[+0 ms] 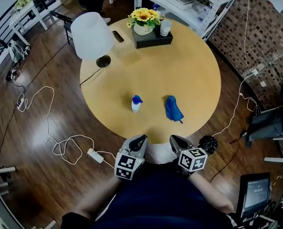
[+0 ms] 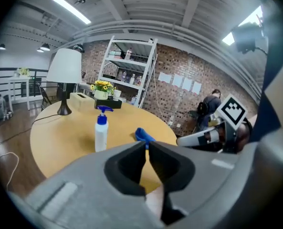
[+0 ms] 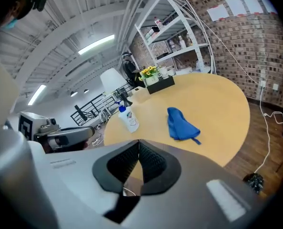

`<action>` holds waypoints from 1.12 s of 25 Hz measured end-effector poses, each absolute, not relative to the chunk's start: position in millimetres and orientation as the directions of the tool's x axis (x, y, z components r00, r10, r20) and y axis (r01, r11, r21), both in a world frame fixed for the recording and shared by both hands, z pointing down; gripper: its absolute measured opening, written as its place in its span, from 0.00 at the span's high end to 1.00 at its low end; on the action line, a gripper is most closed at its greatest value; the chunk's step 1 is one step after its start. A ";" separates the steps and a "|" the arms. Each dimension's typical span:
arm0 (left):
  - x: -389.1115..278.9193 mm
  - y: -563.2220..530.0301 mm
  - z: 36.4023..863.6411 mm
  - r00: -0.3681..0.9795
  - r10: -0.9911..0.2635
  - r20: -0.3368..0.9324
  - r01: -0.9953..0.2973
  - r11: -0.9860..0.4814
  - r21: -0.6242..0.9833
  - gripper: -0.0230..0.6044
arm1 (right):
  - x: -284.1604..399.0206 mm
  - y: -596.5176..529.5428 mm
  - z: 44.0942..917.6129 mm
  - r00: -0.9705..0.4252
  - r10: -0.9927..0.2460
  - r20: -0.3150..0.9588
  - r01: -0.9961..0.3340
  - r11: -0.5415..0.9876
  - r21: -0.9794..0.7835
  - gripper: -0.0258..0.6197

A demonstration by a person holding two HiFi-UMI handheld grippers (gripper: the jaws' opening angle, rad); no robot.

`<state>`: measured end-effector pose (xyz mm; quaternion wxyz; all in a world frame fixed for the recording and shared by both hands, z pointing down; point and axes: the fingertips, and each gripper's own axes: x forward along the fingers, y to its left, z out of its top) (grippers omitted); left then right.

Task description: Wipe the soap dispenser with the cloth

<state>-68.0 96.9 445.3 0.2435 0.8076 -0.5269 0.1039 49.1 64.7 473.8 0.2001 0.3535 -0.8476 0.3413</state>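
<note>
From the head view, the wiping has not begun, as far as I can judge. The soap dispenser (image 1: pixel 136 103) stands upright near the front of the round table (image 1: pixel 193 75). The blue cloth (image 1: pixel 172 108) lies crumpled just to its right, apart from it. The left gripper (image 1: pixel 141 140) and right gripper (image 1: pixel 174 140) hang at the near table edge, short of both things. At the far side a pot (image 1: pixel 142 28) holds sunflowers and a white cup (image 1: pixel 165 27) sits beside it, both on a dark box (image 1: pixel 155 38). What the cup holds I cannot tell. A white-shaded lamp (image 1: pixel 91 35) stands to the left.

In the left gripper view, the jaws are drawn almost together, with only a sliver between them and nothing in it. Beyond them the soap dispenser (image 2: pixel 101 132) shows as a white bottle with a blue pump. Its wall is opaque, so how much soap is inside can't be seen. The cloth (image 2: pixel 143 135) lies to its right.

In the right gripper view, the pads meet at the tips with nothing caught. The cloth (image 3: pixel 181 124) lies ahead and a little right, the soap dispenser (image 3: pixel 127 117) to its left. The next move, I'd say, calls for this gripper to open, reach down over the cloth and pinch a fold. The left one could then steady the bottle, which might tip under wiping
</note>
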 end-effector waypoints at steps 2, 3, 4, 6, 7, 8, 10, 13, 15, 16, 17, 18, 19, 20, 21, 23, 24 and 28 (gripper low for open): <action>-88.5 79.6 446.8 0.412 -0.798 0.439 -0.908 -0.318 0.274 0.92 | 35.9 48.7 470.5 -0.669 -0.460 0.584 -0.736 0.520 -0.433 0.94; -97.7 72.0 446.9 0.402 -0.800 0.445 -0.912 -0.307 0.272 0.92 | 32.2 41.5 469.5 -0.665 -0.458 0.589 -0.738 0.520 -0.430 0.94; -105.8 65.1 447.2 0.390 -0.804 0.449 -0.917 -0.294 0.270 0.91 | 30.3 34.5 470.1 -0.659 -0.457 0.598 -0.743 0.519 -0.422 0.94; -117.2 52.2 449.1 0.363 -0.812 0.458 -0.928 -0.267 0.261 0.89 | 30.2 20.5 477.4 -0.640 -0.451 0.622 -0.756 0.514 -0.404 0.94; -120.4 46.1 450.2 0.349 -0.816 0.461 -0.933 -0.256 0.254 0.88 | 30.8 13.7 483.6 -0.631 -0.445 0.636 -0.762 0.511 -0.399 0.94; -122.0 40.3 451.0 0.337 -0.820 0.463 -0.938 -0.247 0.245 0.88 | 31.2 7.0 490.7 -0.623 -0.435 0.650 -0.766 0.509 -0.393 0.94; -121.6 29.9 451.6 0.315 -0.824 0.471 -0.946 -0.231 0.229 0.82 | 31.8 -7.4 505.9 -0.605 -0.416 0.679 -0.770 0.521 -0.367 0.92; -117.5 20.2 450.8 0.285 -0.830 0.480 -0.954 -0.197 0.225 0.68 | 36.9 -32.7 531.3 -0.536 -0.417 0.734 -0.793 0.547 -0.269 0.65; -119.9 18.0 453.7 0.259 -0.834 0.488 -0.960 -0.167 0.223 0.58 | 41.0 -49.1 550.2 -0.472 -0.436 0.766 -0.812 0.553 -0.185 0.47; -123.5 17.5 457.1 0.239 -0.834 0.498 -0.966 -0.150 0.212 0.53 | 41.6 -56.1 559.8 -0.445 -0.441 0.780 -0.816 0.559 -0.148 0.43; -128.1 16.9 461.6 0.218 -0.832 0.511 -0.972 -0.135 0.195 0.50 | 41.2 -62.0 568.9 -0.424 -0.440 0.791 -0.814 0.568 -0.120 0.39; -132.8 15.7 467.1 0.198 -0.828 0.524 -0.977 -0.122 0.175 0.47 | 40.0 -67.2 577.1 -0.411 -0.434 0.802 -0.809 0.579 -0.102 0.38; -136.9 13.3 473.7 0.183 -0.824 0.537 -0.981 -0.113 0.160 0.47 | 38.4 -72.6 584.4 -0.403 -0.424 0.811 -0.803 0.589 -0.091 0.38; -140.3 9.6 480.9 0.173 -0.818 0.549 -0.983 -0.106 0.152 0.47 | 36.8 -78.5 590.6 -0.396 -0.415 0.819 -0.796 0.599 -0.082 0.38; -143.0 5.0 488.2 0.167 -0.811 0.561 -0.984 -0.100 0.149 0.47 | 35.3 -84.3 596.2 -0.387 -0.406 0.828 -0.790 0.608 -0.071 0.38; -145.2 -5.0 500.2 0.163 -0.793 0.588 -0.984 -0.091 0.151 0.47 | 33.8 -93.3 606.2 -0.363 -0.388 0.847 -0.780 0.624 -0.048 0.38; -144.5 -10.2 503.7 0.166 -0.785 0.597 -0.984 -0.089 0.157 0.47 | 33.4 -95.8 610.5 -0.353 -0.379 0.855 -0.776 0.630 -0.041 0.38; -145.2 -29.3 517.4 0.168 -0.773 0.612 -0.984 -0.095 0.151 0.47 | 28.6 -100.7 614.1 -0.373 -0.367 0.852 -0.756 0.653 -0.050 0.59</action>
